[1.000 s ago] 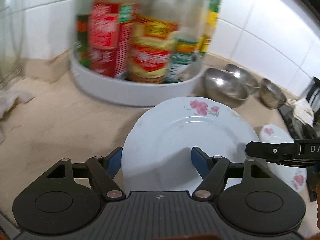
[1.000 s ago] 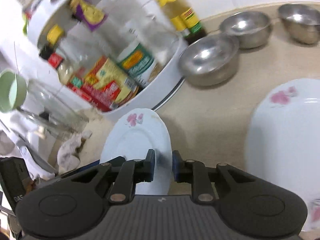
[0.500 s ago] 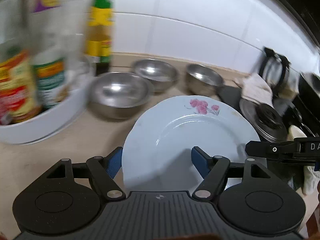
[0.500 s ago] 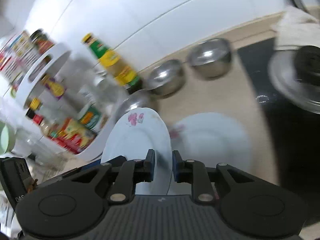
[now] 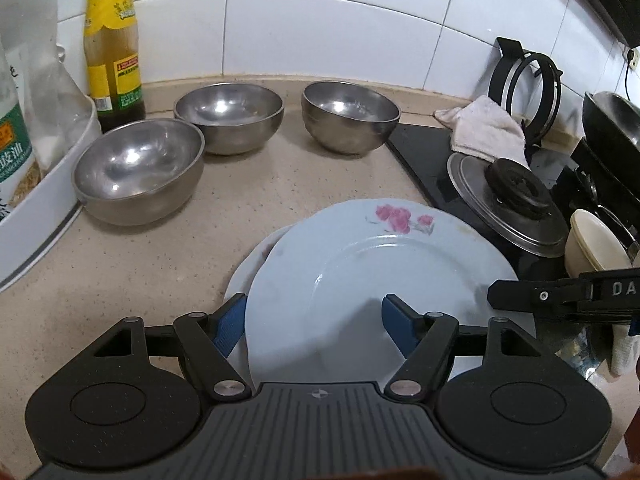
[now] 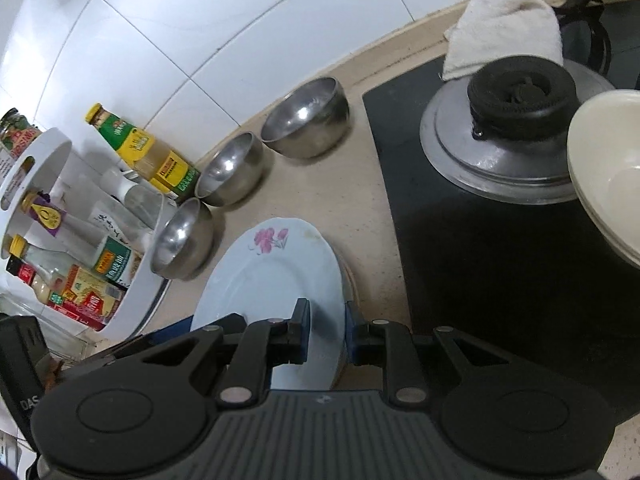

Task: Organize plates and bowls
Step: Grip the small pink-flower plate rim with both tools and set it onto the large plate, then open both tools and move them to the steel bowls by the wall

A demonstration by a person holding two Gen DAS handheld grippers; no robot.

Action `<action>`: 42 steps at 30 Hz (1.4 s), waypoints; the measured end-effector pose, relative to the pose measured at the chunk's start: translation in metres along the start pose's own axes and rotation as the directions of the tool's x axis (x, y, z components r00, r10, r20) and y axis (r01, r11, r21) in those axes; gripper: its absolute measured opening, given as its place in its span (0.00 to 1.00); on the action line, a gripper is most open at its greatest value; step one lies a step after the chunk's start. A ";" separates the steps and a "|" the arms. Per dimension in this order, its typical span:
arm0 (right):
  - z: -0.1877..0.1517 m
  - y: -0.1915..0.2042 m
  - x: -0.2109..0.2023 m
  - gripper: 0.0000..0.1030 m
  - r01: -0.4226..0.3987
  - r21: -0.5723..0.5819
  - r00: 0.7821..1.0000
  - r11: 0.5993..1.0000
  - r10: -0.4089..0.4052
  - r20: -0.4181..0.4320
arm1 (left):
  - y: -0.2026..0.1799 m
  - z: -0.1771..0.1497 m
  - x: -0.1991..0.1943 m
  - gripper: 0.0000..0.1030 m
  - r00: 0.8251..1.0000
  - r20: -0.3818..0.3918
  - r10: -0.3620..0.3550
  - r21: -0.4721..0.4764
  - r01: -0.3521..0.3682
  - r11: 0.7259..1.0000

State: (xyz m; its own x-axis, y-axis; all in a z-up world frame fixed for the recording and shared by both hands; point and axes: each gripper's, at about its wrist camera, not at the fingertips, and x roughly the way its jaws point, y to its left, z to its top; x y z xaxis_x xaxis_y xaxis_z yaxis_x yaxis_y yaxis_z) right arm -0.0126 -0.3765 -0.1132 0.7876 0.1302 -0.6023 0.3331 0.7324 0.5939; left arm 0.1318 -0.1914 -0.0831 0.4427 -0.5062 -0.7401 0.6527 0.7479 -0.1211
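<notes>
Left tongs [image 5: 312, 322]: blue pads set wide apart on either side of the near rim of a white flowered plate [image 5: 376, 280], jaws closing slightly; whether the pads press the rim cannot be told. Right tongs [image 6: 326, 334]: nearly closed, clamped on the edge of the same plate [image 6: 272, 284], which is held tilted. Second plate [image 5: 250, 264]: lies flat on the tabletop [image 5: 140, 272] directly beneath the held one, only its left rim showing. Three steel bowls: nearest bowl [image 5: 138, 170] ahead and left of the left tongs, middle bowl [image 5: 229, 117] behind it, far bowl [image 5: 351, 117] straight ahead near the tiled wall, all upright and separate. Sauce bottle [image 5: 114, 46]: upright, far left by the wall. White rack [image 6: 48, 236] of bottles: left of the right tongs. Black stove top [image 6: 480, 240] with a steel lid [image 6: 508, 152]: right of both tongs. Cream bowls [image 6: 608, 172]: stacked, far right.
</notes>
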 end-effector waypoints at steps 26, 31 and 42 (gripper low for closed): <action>-0.005 0.046 -0.001 0.20 0.159 -0.301 0.980 0.940 -0.114 0.161 | 0.012 0.008 -0.014 0.79 0.995 0.051 0.080 0.022 -0.081 0.996; -0.004 0.061 0.003 0.20 0.144 -0.339 0.983 0.930 -0.094 0.158 | 0.019 0.009 -0.017 0.82 0.993 0.056 0.105 0.013 -0.106 0.994; 0.005 0.096 0.026 0.24 0.089 -0.430 0.993 0.898 -0.044 0.113 | 0.036 0.013 -0.020 0.86 0.982 0.068 0.179 -0.015 -0.178 0.984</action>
State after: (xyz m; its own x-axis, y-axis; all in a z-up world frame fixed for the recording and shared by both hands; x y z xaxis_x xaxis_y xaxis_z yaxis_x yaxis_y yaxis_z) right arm 0.0420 -0.3065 -0.0692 0.8260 0.0214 -0.5633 0.1460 0.9571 0.2504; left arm 0.1549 -0.1597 -0.0637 0.5929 -0.3922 -0.7033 0.5539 0.8326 0.0027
